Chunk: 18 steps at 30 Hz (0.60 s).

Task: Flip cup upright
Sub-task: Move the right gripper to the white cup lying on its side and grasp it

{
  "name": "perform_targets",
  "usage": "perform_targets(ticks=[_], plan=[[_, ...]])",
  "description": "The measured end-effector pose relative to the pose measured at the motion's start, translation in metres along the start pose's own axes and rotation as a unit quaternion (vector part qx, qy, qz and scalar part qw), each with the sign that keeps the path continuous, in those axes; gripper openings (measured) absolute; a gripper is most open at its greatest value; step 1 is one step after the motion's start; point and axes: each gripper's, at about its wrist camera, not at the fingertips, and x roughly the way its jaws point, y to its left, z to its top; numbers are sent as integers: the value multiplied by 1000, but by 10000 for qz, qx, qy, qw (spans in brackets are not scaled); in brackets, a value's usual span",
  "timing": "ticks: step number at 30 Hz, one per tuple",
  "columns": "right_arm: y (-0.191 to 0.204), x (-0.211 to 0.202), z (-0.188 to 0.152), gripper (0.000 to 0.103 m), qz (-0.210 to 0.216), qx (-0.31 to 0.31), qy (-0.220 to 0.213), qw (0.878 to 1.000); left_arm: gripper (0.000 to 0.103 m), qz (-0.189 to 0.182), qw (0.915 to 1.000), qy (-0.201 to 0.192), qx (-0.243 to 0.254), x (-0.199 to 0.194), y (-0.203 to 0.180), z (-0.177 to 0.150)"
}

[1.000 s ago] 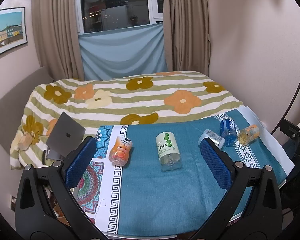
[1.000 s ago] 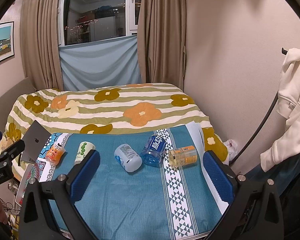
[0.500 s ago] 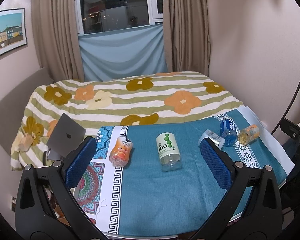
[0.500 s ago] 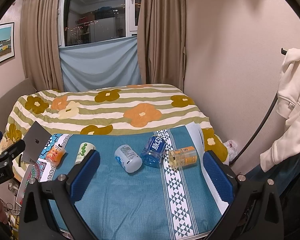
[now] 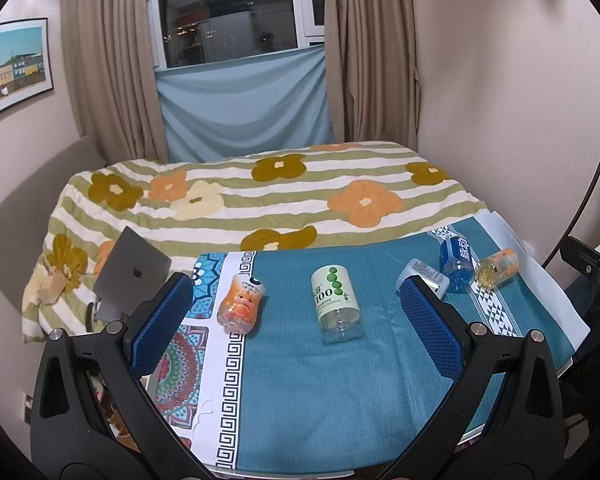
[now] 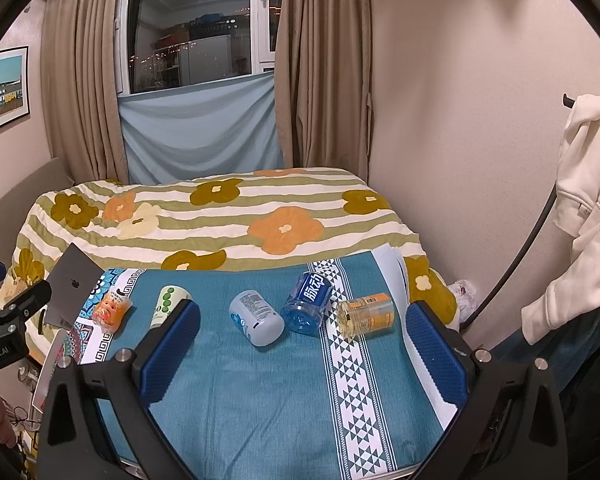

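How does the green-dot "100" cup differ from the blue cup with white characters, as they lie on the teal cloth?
The green-dot cup has a white label with green dots; the blue cup is tinted blue with white characters. The green-dot cup lies nearer the left gripper, alone; the blue cup lies nearer the right gripper, close between a pale cup and an orange cup. Both lie on their sides, ungripped.

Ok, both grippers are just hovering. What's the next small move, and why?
Probably ease the open left gripper forward and down around the green-dotted cup: it lies on its side on the teal cloth, centred between the fingers, untouched.
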Motion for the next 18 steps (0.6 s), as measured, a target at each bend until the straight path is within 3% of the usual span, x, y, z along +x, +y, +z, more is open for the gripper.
perform_targets(ticks=[10,18], plan=[[-4,16,2,103,63,-78,178,9998,103,31,9997,229,-34,10,-2,8],[-4,60,1,103,298,-396,539,9973,103,88,9979,640,-104,46,-2,6]])
